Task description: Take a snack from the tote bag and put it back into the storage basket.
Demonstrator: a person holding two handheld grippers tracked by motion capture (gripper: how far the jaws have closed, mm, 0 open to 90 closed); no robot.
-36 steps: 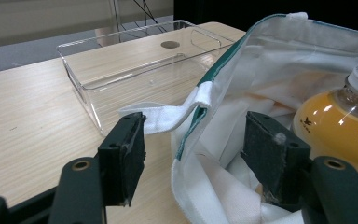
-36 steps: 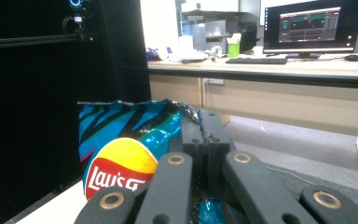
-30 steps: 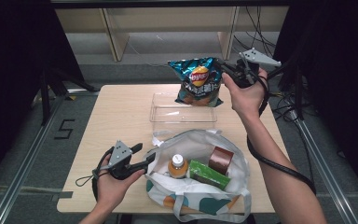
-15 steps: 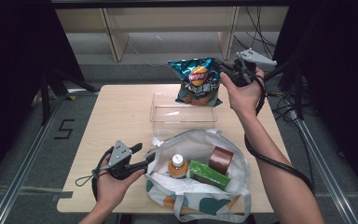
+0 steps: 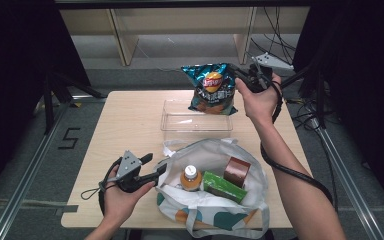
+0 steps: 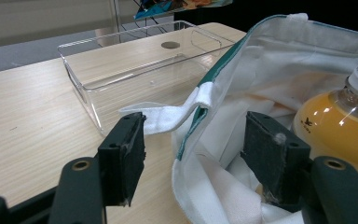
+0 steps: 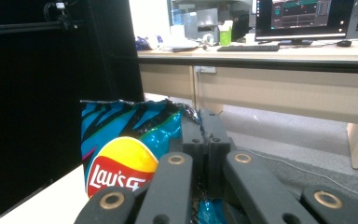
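While the left gripper (image 5: 156, 169) sits at the lower left of the high view with its jaws spread wide around the near rim of the white tote bag (image 5: 215, 210), one jaw outside the cloth and one inside, neither pad presses on it; the bag holds a juice bottle (image 5: 190, 178), a green box (image 5: 224, 186) and a brown pack (image 5: 237, 171). Just above it lies a clear tray (image 5: 196, 122); at the upper right the right gripper (image 5: 239, 83) is clamped tight on the edge of the chip bag (image 5: 212, 88), held in the air above the tray's far right corner.

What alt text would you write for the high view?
The right hand-held gripper holds a chip bag above a clear tray. The left hand-held gripper is at the rim of a tote bag holding a bottle.
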